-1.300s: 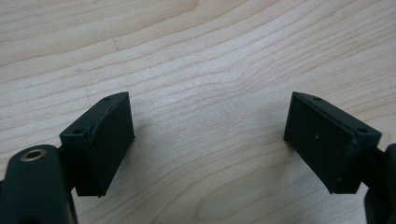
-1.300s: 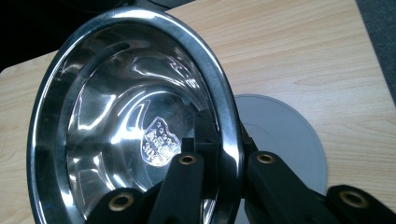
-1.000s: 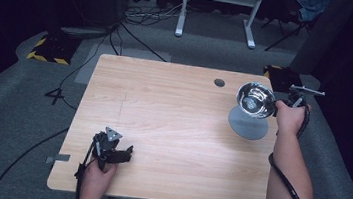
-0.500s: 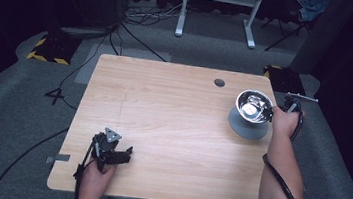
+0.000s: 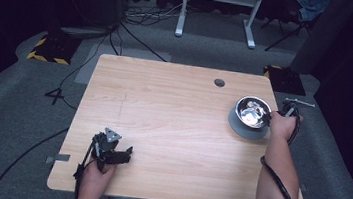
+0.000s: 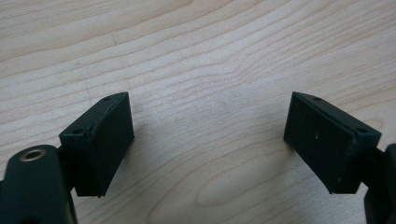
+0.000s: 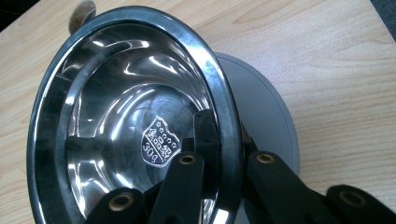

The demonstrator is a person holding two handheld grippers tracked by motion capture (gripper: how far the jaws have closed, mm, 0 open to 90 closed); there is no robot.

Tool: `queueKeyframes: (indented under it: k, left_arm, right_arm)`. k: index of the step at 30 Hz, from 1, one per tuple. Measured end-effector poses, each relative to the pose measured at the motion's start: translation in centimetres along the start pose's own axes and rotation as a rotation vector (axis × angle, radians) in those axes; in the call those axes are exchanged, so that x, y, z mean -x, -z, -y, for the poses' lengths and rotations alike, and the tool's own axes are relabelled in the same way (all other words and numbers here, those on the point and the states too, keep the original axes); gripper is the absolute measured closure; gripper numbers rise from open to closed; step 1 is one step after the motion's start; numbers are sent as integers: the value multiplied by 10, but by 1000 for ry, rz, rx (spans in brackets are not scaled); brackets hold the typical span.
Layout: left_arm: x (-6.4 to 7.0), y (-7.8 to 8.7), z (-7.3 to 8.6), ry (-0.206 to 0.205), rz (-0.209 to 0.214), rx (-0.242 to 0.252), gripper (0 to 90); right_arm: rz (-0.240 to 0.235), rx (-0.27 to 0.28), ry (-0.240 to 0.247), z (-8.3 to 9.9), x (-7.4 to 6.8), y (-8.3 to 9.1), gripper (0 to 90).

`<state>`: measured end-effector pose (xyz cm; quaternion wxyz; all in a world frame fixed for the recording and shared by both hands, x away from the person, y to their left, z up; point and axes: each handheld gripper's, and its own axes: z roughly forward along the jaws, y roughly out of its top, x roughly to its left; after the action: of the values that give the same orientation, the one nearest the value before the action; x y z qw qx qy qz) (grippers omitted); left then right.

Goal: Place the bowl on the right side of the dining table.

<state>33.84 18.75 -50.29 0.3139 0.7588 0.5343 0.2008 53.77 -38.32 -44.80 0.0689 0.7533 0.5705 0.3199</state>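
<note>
A shiny steel bowl is at the table's right side, over a flat grey round plate. My right gripper is shut on the bowl's near rim, one jaw inside and one outside; in the right gripper view the bowl is tilted and the grey plate lies beneath it. My left gripper rests near the table's front left, open, with only bare wood between its fingers.
The wooden table has a round cable hole near its far edge. Grey floor with cables and a yellow-black striped box lies to the left; a white stand is beyond the table.
The right gripper has carried the bowl lower and nearer, onto the grey plate. The left gripper has stayed in place.
</note>
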Motion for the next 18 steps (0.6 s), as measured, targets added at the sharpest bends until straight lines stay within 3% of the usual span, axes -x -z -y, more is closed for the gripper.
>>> queueKeyframes:
  k: [7, 18]
  left_arm:
    - [0, 0, 0, 0, 0, 0, 159]
    - [0, 0, 0, 0, 0, 0, 159]
  right_arm:
    - [-4, 5, -29, 3, 7, -3, 875]
    - [-7, -15, -29, 7, 9, -9, 875]
